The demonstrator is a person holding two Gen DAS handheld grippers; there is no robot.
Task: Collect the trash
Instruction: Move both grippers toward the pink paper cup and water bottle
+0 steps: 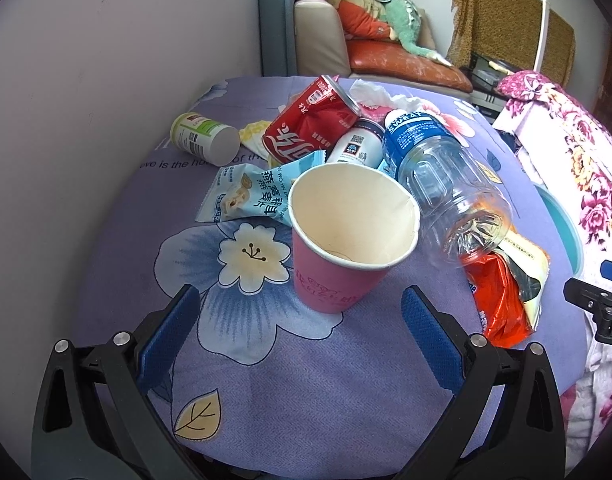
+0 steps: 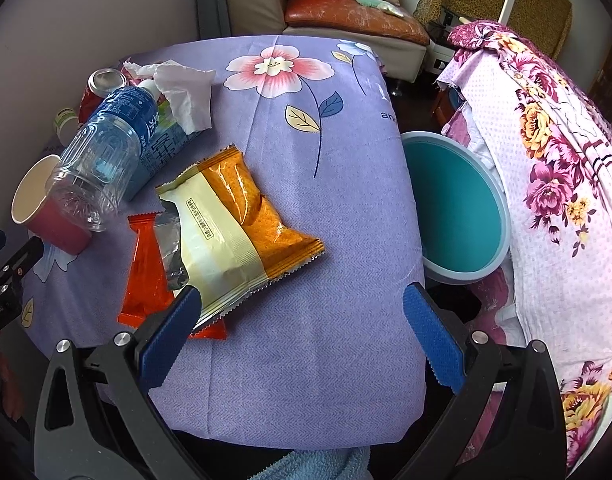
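Blue-padded jaws of the left gripper (image 1: pixel 298 320) stand wide apart over the purple flowered cloth on the desk (image 1: pixel 306 380), holding nothing; the pink paper cup (image 1: pixel 345 236) stands upright just beyond and between the pads, touching neither.

Behind the cup the trash lies heaped. A clear plastic bottle (image 1: pixel 445 176) with a blue label lies on its side to the right of the cup, its base resting on an orange wrapper (image 1: pixel 497 300) and a cream and orange snack bag (image 1: pixel 525 264). A light blue snack packet (image 1: pixel 250 196) lies flat to the left of the cup. Farther back a red can (image 1: pixel 309 120) lies on its side, a white and navy can (image 1: pixel 357 144) sits between it and the bottle, crumpled white tissue (image 1: pixel 377 94) lies behind them, and a small white and green bottle (image 1: pixel 206 138) lies apart to the left near the wall.

On the right wrist view, the right gripper (image 2: pixel 302 308) also has its jaws wide apart and grips nothing. Its left pad overlaps the near corner of the snack bag (image 2: pixel 234 224), though contact cannot be judged. Its right pad hangs past the desk's right edge. A teal bin (image 2: pixel 457 208) stands beside that edge, its mouth facing up, next to a pink floral cloth (image 2: pixel 553 184).
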